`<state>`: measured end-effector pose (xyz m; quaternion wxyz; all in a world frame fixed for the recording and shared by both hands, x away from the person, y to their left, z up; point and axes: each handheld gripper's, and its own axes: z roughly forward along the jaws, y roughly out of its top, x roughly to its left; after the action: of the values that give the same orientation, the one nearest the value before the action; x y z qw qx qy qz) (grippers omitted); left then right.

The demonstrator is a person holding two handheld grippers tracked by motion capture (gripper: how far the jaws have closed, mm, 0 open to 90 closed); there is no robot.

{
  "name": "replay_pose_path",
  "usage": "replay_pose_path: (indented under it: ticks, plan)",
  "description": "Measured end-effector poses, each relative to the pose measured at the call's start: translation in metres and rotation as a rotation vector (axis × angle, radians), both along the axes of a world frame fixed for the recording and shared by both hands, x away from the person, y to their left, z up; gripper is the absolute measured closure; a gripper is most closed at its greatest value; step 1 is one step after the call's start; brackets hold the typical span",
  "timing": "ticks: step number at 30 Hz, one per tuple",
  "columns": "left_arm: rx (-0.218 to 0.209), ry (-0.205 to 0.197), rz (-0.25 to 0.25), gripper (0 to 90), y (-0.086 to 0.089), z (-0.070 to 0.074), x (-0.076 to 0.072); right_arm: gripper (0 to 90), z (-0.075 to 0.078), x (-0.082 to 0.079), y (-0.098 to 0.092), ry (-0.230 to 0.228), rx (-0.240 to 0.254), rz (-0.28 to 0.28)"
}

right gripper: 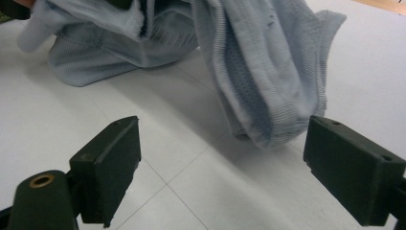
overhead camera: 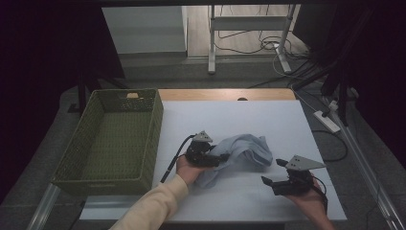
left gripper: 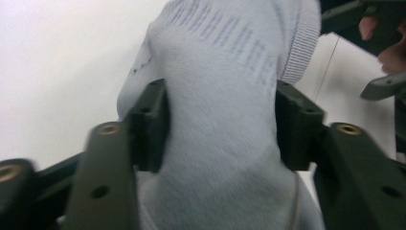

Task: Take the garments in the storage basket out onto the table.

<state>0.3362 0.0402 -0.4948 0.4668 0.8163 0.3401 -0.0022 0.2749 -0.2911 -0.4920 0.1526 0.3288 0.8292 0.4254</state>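
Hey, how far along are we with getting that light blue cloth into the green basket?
Done so far: little, since the green basket looks empty. In hand: the light blue cloth lies crumpled on the white table, and the left gripper has a fold between its jaws, though whether the pads press on it is unclear. The right gripper is open beside the cloth. Left: probably lifting it into the basket.

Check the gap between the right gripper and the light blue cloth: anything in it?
Nothing. In the right gripper view, bare white table runs from the open right gripper to the light blue cloth; the high view shows the same.
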Motion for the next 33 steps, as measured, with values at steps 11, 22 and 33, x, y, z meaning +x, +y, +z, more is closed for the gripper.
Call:
replay_pose_path:
  ticks: [11, 22, 33]
  plan:
    - [-0.096, -0.074, 0.024, 35.6, 0.019, 0.024, -0.008, 12.6, 0.001, -0.001, -0.001, 0.000, 0.001, -0.006]
    - [-0.092, -0.083, 0.007, 33.7, 0.027, 0.034, -0.015, 12.6, 0.000, -0.001, 0.000, -0.001, 0.008, -0.006]
    - [-0.084, -0.088, 0.004, 33.9, 0.034, 0.041, -0.022, 12.6, 0.001, -0.001, -0.003, -0.008, 0.010, -0.014]
